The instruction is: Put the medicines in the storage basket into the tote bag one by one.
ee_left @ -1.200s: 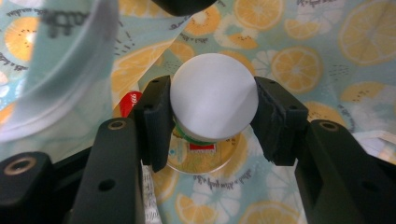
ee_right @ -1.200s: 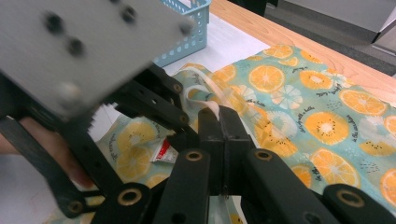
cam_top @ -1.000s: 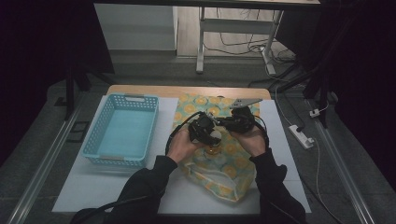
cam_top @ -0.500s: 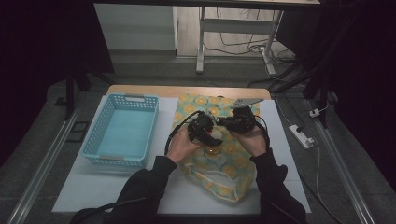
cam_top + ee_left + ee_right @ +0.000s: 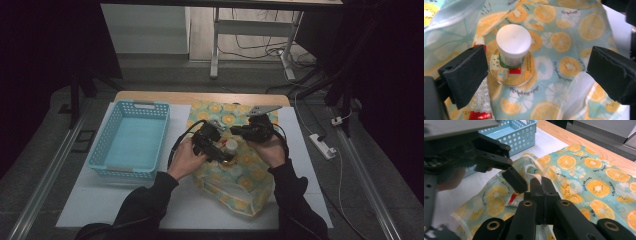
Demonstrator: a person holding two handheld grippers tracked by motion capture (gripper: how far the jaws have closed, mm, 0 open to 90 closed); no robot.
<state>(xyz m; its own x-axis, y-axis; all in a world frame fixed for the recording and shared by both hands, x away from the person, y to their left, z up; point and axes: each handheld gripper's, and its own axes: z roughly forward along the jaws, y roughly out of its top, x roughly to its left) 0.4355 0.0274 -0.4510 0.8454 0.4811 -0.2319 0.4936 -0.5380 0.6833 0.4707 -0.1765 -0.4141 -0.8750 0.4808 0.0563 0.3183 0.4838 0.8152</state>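
On your left the blue basket [image 5: 131,137] sits empty on the white mat [image 5: 150,200]. Your left hand-held gripper [image 5: 536,75] hangs with jaws spread wide above the white-capped jar [image 5: 513,45], which stands upright inside the orange-print bag [image 5: 235,175] beside a red-and-white tube [image 5: 480,100]. If the jar is what you're after, centre the jaws on its body below the cap, keep them clear of the tube and the bag film, then close squarely. Your right hand-held gripper [image 5: 541,195] is clenched on the bag's pale rim strip [image 5: 534,173], holding the mouth up; keep that lift steady so the opening doesn't sag.

The table [image 5: 200,97] has a wooden far edge. Beyond it are a dim grey floor, another table's legs [image 5: 215,45] and loose cables, with a power strip [image 5: 322,145] to your right.
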